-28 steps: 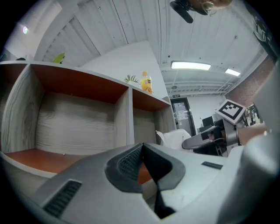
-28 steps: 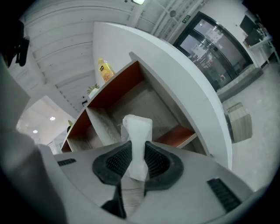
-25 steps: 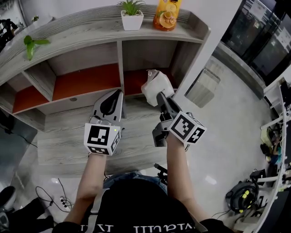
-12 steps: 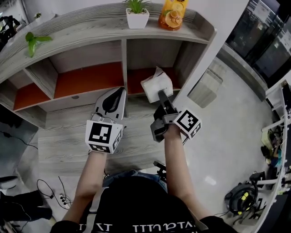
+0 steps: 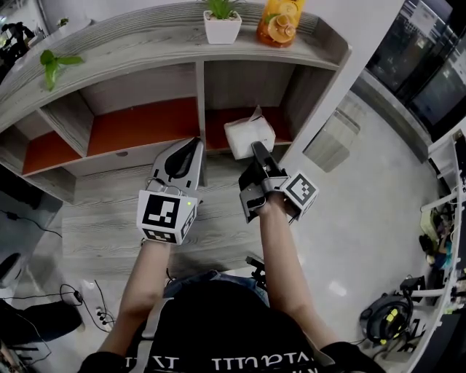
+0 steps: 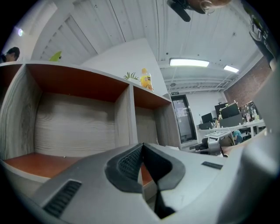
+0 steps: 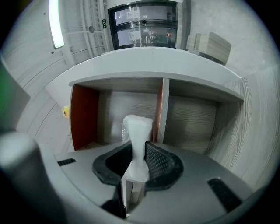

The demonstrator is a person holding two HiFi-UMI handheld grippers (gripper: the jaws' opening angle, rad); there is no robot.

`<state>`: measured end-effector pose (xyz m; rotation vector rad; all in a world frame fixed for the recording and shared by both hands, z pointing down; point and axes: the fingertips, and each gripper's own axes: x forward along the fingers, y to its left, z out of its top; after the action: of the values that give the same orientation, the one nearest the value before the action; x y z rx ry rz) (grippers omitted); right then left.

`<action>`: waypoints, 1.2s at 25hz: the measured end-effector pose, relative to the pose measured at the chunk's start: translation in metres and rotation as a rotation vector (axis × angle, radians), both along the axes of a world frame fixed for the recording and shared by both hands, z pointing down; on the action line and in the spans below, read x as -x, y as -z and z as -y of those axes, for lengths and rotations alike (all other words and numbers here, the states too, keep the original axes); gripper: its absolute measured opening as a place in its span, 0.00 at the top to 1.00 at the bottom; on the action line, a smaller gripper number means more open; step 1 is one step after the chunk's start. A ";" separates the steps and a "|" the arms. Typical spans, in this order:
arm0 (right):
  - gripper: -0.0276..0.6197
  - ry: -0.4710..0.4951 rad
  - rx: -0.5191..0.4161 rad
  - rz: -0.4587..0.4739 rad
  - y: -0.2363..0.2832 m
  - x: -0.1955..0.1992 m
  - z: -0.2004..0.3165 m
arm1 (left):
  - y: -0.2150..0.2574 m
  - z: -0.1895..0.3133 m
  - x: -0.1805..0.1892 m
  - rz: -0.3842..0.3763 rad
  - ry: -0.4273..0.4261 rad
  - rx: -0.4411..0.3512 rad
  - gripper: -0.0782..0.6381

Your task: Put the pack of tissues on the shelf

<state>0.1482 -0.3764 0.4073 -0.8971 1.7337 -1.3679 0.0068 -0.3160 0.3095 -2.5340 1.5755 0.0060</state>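
Observation:
The pack of tissues (image 5: 249,135), white and soft, is pinched at its near end by my right gripper (image 5: 255,148), which is shut on it. It hangs at the mouth of the shelf's right compartment (image 5: 216,121), just above the orange-red floor. In the right gripper view the pack (image 7: 138,129) stands up between the jaws of that gripper (image 7: 139,151), with the compartment divider behind it. My left gripper (image 5: 183,151) is shut and empty, level with the shelf's front edge, facing the middle compartment (image 5: 138,125). In its own view, the left gripper's (image 6: 142,147) tips meet.
On the grey wooden shelf top (image 5: 131,42) stand a potted plant (image 5: 222,20) and an orange juice pouch (image 5: 280,22); a green leafy sprig (image 5: 52,64) lies at the left. Cables (image 5: 81,304) lie on the floor lower left; a headset and other gear (image 5: 389,315) lower right.
My right gripper has carried the tissue pack forward and slightly left, closer into the right compartment's opening. The left gripper has barely moved.

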 end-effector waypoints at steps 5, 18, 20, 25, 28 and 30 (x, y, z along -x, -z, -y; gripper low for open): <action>0.81 -0.028 0.027 0.025 -0.004 0.003 0.005 | -0.001 0.001 -0.001 0.007 -0.004 0.002 0.87; 0.77 -0.097 0.094 -0.060 -0.016 0.000 0.012 | -0.005 -0.001 -0.004 0.011 -0.007 0.008 0.87; 0.72 -0.095 0.116 -0.081 -0.019 0.000 0.012 | -0.005 -0.002 -0.005 0.011 -0.008 0.008 0.87; 0.59 -0.093 0.153 -0.128 -0.028 -0.001 0.014 | -0.002 -0.003 -0.007 0.007 -0.013 0.000 0.87; 0.55 -0.090 0.138 -0.149 -0.024 -0.002 0.014 | -0.001 -0.004 -0.009 0.004 -0.016 -0.001 0.87; 0.51 -0.086 0.117 -0.160 -0.019 -0.003 0.013 | 0.000 -0.003 -0.011 0.001 -0.018 -0.004 0.87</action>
<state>0.1509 -0.3893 0.4262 -1.1610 1.7254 -1.3848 0.0176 -0.3129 0.3099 -2.5454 1.5505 0.0101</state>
